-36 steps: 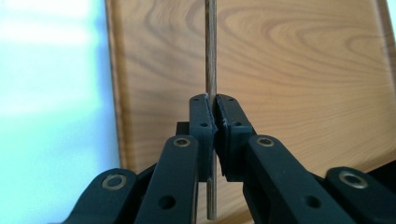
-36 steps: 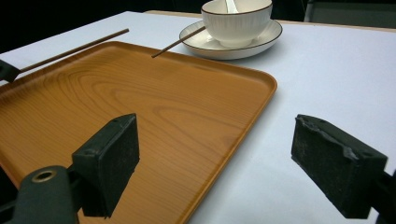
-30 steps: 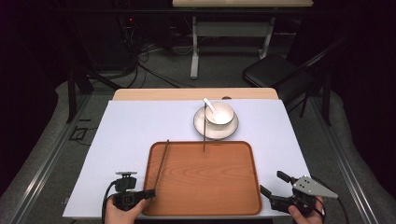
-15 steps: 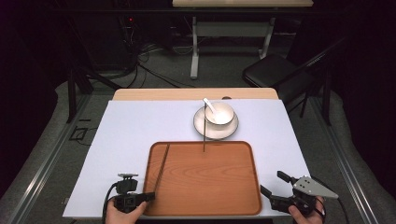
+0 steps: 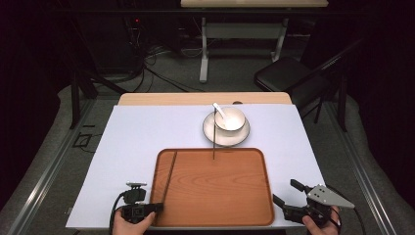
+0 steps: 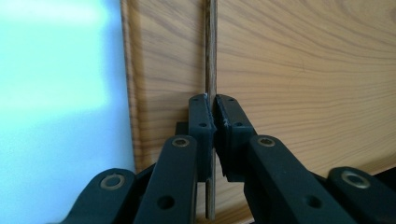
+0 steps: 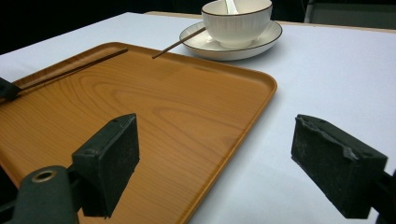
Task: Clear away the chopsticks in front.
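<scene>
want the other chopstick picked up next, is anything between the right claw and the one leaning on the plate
Nothing visible blocks it. The right claw stands open beside the tray's right edge, and bare tray floor lies between it and the chopstick, whose far end rests on the plate.

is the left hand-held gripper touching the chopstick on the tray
Touching: the left gripper view shows the left hand-held gripper shut on the chopstick, pads pressing both sides.

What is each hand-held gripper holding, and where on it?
The left hand-held gripper pinches a chopstick near its end closest to the person, over the tray. The right hand-held gripper holds nothing.
</scene>
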Demonstrator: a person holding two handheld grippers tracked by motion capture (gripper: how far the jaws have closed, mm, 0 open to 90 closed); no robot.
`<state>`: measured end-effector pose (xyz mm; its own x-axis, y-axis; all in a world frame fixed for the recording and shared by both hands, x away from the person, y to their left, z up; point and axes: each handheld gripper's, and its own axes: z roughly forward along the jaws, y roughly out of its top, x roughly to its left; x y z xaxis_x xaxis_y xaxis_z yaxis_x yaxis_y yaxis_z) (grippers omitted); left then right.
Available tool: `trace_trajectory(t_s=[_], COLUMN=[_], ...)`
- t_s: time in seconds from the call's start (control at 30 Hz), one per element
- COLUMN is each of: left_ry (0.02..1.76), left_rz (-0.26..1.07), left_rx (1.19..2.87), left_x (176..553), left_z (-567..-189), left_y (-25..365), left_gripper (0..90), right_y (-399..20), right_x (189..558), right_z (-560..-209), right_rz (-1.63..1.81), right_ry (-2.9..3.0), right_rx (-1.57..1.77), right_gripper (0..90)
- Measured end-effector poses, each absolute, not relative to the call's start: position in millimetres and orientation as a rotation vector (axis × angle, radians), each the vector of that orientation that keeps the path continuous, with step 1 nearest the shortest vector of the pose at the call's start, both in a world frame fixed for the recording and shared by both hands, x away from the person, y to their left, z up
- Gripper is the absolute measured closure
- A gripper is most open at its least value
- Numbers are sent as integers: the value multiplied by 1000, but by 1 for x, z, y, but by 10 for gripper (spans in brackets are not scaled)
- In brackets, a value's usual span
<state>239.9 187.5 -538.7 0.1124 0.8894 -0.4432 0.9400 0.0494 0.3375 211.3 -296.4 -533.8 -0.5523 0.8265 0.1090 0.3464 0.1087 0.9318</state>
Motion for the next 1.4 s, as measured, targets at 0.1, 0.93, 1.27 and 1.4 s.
trace_trajectory(t_s=[0.1,0.93,1.27,1.4], left_ry=[1776,1723,1630,1605], left_rz=[-117,-107,-63,-38], left_rx=[1834,1781,1790,1808], left_x=[240,244,265,278], left_z=[-539,-528,-509,-501], left_y=[188,189,187,185], left_gripper=[847,660,529,481], right_y=[-296,-296,-296,-296], right_x=[211,211,212,212], right_z=[-534,-534,-534,-534], right_rz=[1441,1440,1438,1437], right_ry=[1949,1951,1953,1954], right_rx=[1140,1138,1141,1142], right_gripper=[150,150,150,150])
